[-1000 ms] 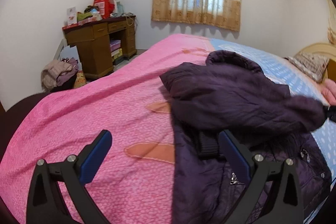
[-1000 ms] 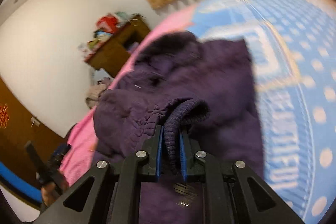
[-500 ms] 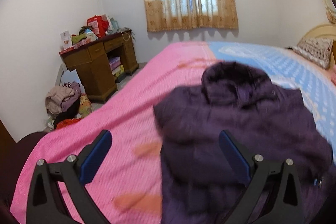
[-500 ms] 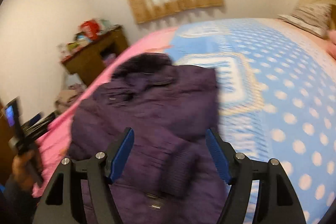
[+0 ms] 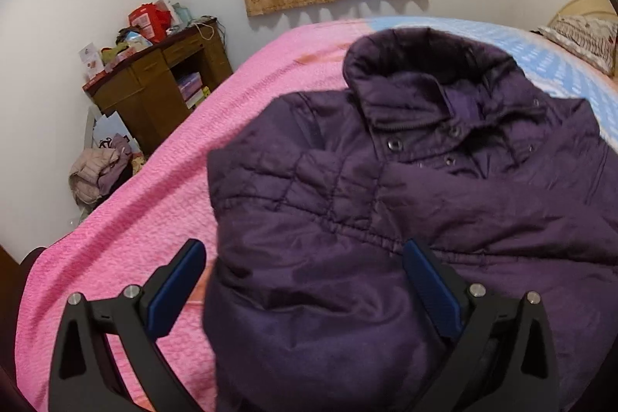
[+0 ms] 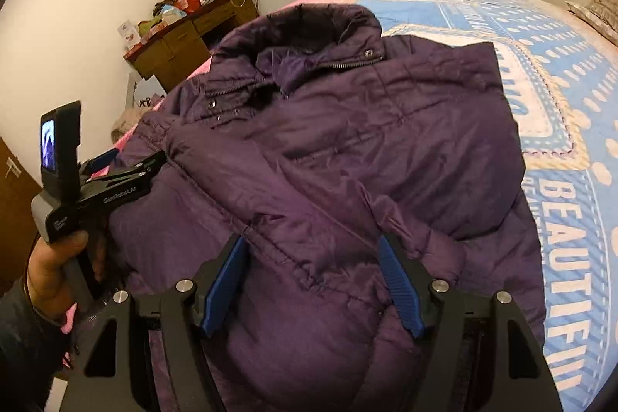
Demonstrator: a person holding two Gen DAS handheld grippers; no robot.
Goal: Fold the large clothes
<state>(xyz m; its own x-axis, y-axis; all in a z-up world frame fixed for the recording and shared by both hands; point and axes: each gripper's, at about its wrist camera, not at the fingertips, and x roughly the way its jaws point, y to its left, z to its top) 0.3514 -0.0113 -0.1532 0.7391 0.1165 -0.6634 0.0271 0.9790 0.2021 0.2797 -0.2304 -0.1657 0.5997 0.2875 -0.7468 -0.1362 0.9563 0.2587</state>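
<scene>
Left wrist view: my left gripper (image 5: 305,280) fingers spread wide, nothing pinched — purple jacket (image 5: 405,203) lies on bed between them, collar toward window, pink blanket (image 5: 154,219) on left.

Right wrist view: my right gripper (image 6: 313,280) fingers spread too, over jacket (image 6: 347,149) — blue bedspread (image 6: 571,103) on right.

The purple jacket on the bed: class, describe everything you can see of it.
The purple jacket is dark, quilted and puffy, of slightly shiny fabric. It lies front up on the bed, across pink and blue covers, with its stand-up collar at the far end, snaps and a zipper below it, and both sleeves folded across the chest. Both grippers hang open over its near end, not gripping it.
</scene>
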